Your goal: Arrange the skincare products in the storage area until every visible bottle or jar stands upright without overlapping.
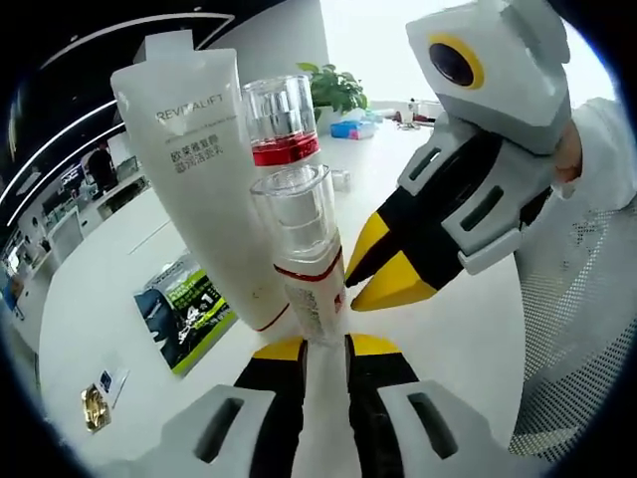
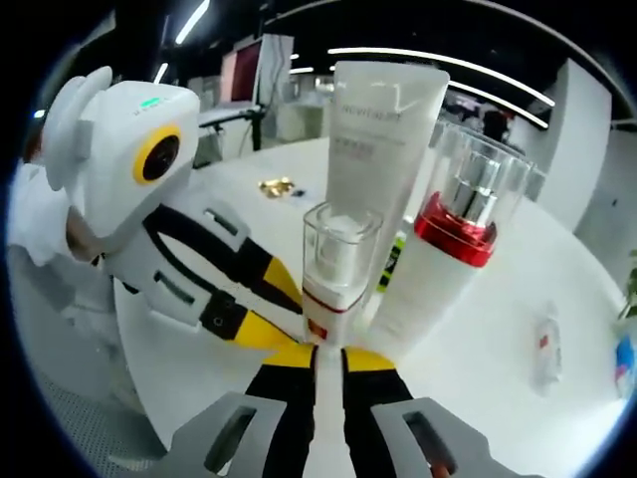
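Note:
A slim white bottle (image 1: pixel 311 269) with a clear cap and a red band stands upright, its base between the yellow tips of my left gripper (image 1: pixel 326 347), which is shut on it. My right gripper (image 1: pixel 350 286) comes in from the right, jaws together, tips against the bottle's side. In the right gripper view the same slim bottle (image 2: pixel 333 279) stands just beyond my right gripper (image 2: pixel 330 357), and the left gripper (image 2: pixel 299 334) reaches its base from the left. A tall white tube (image 1: pixel 204 169) (image 2: pixel 378 139) and a clear-capped bottle with a red collar (image 1: pixel 282 119) (image 2: pixel 453 239) stand upright close behind.
The white table (image 1: pixel 109 299) also holds a green and black leaflet (image 1: pixel 184 309), a small gold item (image 1: pixel 95 406) (image 2: pixel 276 186) and a card. A potted plant (image 1: pixel 333 88) and small items sit at the far edge. A person's white sleeve (image 1: pixel 597 199) is at the right.

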Tool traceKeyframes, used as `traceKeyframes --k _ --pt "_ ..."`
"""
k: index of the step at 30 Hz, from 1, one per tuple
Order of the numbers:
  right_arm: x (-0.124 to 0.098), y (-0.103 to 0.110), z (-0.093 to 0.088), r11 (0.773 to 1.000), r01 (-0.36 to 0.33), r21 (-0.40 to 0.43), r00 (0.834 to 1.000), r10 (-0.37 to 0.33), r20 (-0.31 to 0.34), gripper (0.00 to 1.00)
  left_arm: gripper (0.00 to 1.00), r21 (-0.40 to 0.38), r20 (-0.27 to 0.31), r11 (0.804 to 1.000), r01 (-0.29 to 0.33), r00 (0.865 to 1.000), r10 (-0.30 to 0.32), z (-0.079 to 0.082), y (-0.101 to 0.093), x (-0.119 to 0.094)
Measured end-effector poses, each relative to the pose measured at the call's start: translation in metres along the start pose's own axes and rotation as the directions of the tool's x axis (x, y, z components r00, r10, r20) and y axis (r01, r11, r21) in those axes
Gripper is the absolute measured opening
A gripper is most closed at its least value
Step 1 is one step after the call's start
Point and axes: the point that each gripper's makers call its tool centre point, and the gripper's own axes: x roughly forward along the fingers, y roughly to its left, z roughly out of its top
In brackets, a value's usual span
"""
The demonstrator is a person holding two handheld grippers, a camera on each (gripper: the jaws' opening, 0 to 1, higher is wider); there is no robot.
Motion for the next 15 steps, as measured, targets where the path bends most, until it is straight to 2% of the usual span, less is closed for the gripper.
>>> traceKeyframes --k 5,15 --pt "-0.0019 0.0003 0.0017 1.0 0.005 -0.019 1.0 -0.005 -0.001 0.06 0.16 -0.004 -0.006 1.0 -0.001 1.0 0.001 0.0008 -0.001 -0.0027" --pt "-0.0059 0.0007 0.0056 1.0 0.003 -0.025 1.0 -0.003 0.01 0.1 0.19 -0.022 -0.008 1.0 0.01 1.0 -0.01 0.0023 -0.0025 -0.0091"
